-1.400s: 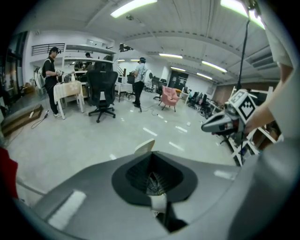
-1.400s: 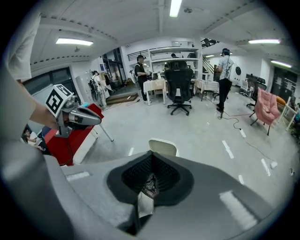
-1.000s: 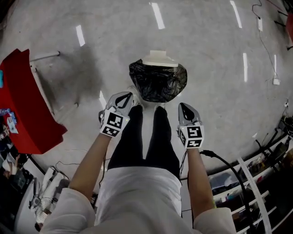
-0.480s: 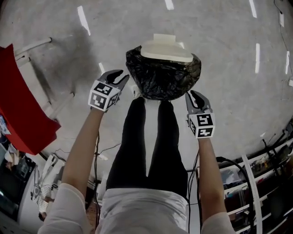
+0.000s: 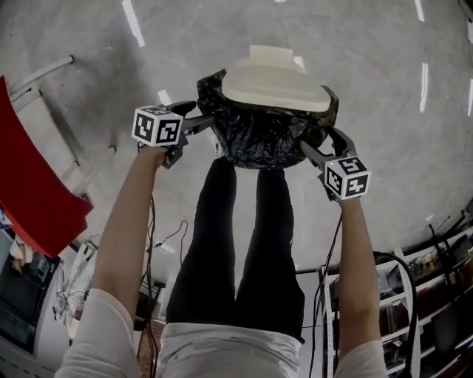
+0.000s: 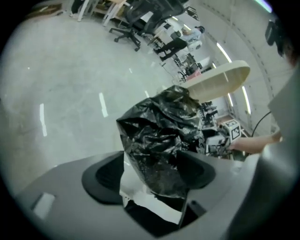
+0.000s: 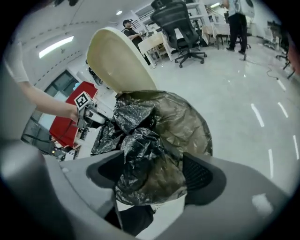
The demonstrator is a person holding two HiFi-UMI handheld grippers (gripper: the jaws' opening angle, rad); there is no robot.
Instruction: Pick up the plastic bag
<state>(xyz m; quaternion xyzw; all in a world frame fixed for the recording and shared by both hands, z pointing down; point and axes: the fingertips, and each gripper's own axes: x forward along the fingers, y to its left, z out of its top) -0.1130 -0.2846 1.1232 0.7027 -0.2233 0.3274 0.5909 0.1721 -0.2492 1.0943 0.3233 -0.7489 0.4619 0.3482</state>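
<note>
plastic bag (image 5: 266,136) — black, glossy, crumpled — is bunched under a pale lid (image 5: 273,81) on the floor (image 5: 89,44). left tongs (image 5: 205,122) and right tongs (image 5: 319,144) have just been opened wide — bag edge is seen between each pair, ungripped.

A polished grey concrete floor (image 5: 89,66) fills the head view, streaked from eleven to two o'clock with pale reflections of strip lights (image 5: 133,22). A red table (image 5: 33,199) stands at nine o'clock, loose cables (image 5: 166,240) trail at seven, and metal shelving (image 5: 436,295) crowds five. In the right gripper view, a black office chair (image 7: 180,28) stands at one o'clock and a ceiling light (image 7: 55,47) glows at ten.
</note>
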